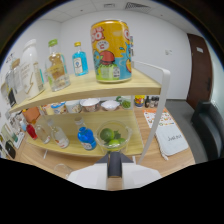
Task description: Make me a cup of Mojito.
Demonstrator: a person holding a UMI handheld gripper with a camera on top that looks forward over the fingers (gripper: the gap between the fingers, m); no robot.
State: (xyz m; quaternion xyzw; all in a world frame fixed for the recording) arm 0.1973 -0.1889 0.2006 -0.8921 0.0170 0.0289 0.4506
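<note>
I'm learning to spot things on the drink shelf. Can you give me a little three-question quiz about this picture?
1. True or false: the yellow cartoon can stands on the top shelf.
2. What is inside the clear glass bowl just ahead of the gripper? A) ice cubes B) green limes C) red cherries
3. Fill in: on the lower shelf, the bottle standing right beside the bowl is coloured ____.

Key
1. True
2. B, green limes
3. Blue
</note>
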